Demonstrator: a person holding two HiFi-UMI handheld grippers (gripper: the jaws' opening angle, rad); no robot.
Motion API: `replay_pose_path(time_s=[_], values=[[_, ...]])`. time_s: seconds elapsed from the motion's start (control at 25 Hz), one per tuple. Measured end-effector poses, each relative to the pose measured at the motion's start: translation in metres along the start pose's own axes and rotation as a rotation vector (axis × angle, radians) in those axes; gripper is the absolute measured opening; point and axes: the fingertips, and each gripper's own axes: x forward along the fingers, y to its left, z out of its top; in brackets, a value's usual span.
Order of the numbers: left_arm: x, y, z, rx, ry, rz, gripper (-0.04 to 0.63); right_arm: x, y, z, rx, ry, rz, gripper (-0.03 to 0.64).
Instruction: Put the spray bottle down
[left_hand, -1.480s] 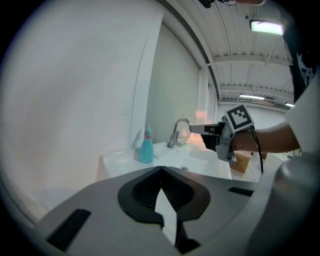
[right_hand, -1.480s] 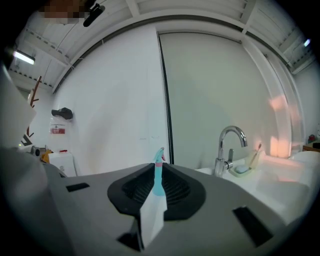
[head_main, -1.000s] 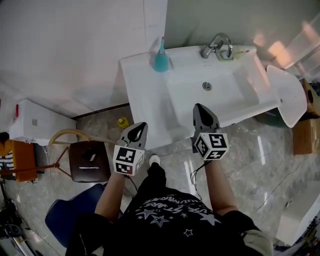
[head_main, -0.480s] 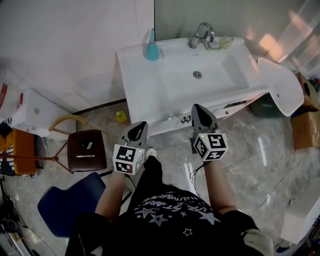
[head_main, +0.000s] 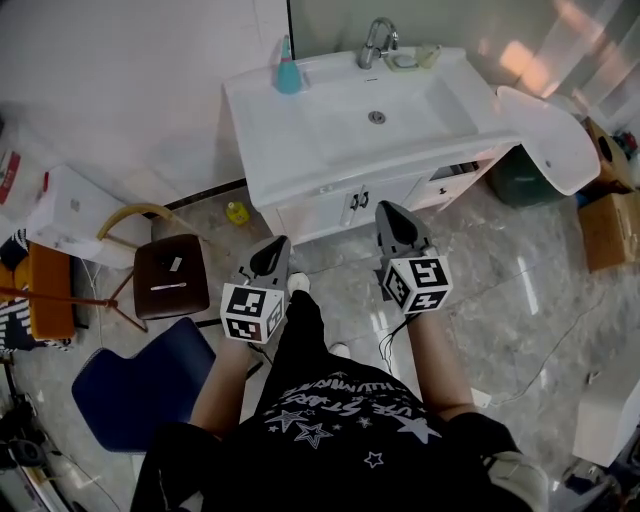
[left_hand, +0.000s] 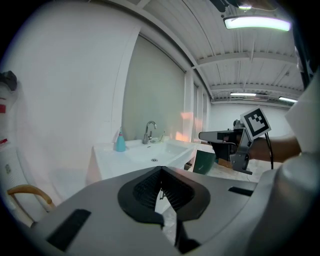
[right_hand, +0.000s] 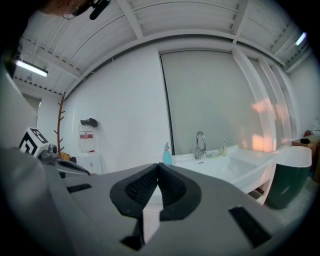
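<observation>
Teal spray bottle (head_main: 288, 74) is standing on the washbasin (head_main: 300, 145) — seemingly done; left gripper (head_main: 279, 247) and right gripper (head_main: 387, 209) are hovering closed, empty, well away.

Bright even light; ceiling lamp (left_hand: 257, 22) glares; fisheye edges dark.

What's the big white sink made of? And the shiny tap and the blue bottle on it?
The sink looks like glazed ceramic or something similar: smooth, white and glossy. The tap seems to be polished metal, silvery with bright glints. The spray bottle is probably plastic, with a teal body and a paler top.
</observation>
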Motion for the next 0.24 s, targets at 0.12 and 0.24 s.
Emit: replay_pose_path(time_s=[0.12,0.24], values=[[-0.017,-0.018,-0.005,-0.001,-0.004,0.009,0.015,-0.027,0.001,-0.003,0.001,-0.002,-0.006,0.011],[-0.032,-0.035,-0.009,-0.004,-0.011,0.017,0.015,-0.052,0.001,-0.007,0.006,-0.004,-0.014,0.011]])
